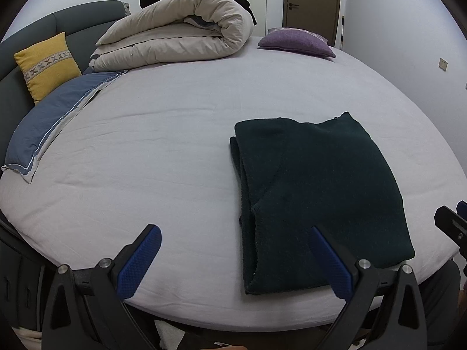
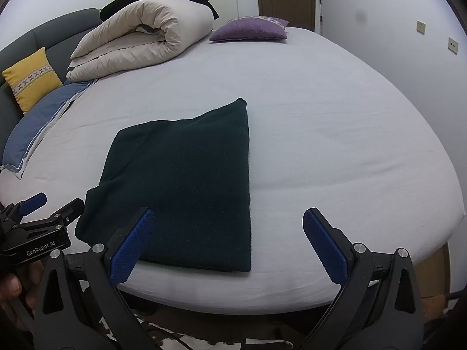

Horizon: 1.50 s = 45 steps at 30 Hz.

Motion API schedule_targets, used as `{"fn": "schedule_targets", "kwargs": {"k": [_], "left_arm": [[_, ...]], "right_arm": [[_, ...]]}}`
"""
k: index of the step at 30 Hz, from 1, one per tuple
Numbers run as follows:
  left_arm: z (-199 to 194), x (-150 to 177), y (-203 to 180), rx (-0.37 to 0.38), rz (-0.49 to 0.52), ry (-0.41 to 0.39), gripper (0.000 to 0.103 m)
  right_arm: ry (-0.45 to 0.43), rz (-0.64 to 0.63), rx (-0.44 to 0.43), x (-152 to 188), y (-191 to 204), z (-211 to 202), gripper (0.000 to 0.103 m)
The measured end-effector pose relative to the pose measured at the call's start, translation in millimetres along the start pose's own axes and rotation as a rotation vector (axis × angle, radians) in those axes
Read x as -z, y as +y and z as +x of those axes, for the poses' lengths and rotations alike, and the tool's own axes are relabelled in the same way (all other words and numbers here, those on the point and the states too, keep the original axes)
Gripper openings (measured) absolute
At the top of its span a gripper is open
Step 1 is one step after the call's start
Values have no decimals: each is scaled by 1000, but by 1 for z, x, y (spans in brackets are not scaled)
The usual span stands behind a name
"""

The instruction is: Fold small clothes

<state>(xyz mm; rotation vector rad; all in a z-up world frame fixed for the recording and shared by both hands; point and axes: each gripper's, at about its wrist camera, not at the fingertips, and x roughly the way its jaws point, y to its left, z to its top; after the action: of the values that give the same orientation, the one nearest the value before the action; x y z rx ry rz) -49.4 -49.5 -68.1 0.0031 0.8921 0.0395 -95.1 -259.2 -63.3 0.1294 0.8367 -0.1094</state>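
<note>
A dark green knit garment lies folded into a rectangle near the front edge of the bed; it also shows in the right wrist view. My left gripper is open and empty, held just off the bed's front edge, its right finger in front of the garment's near edge. My right gripper is open and empty, also off the front edge, with its left finger over the garment's near left part. The left gripper also shows at the left of the right wrist view.
The bed has a pale grey sheet. A rolled beige duvet lies at the back, with a purple cushion, a yellow cushion and a blue pillow at the left. A wall stands close on the right.
</note>
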Motion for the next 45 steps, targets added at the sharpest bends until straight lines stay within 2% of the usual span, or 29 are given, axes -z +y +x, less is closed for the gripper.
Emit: {"fn": "schedule_targets", "kwargs": {"k": [45], "left_arm": [[3,2,3,16,0,10,103]], "right_arm": [[3,7,-7,6,25,0,103]]}}
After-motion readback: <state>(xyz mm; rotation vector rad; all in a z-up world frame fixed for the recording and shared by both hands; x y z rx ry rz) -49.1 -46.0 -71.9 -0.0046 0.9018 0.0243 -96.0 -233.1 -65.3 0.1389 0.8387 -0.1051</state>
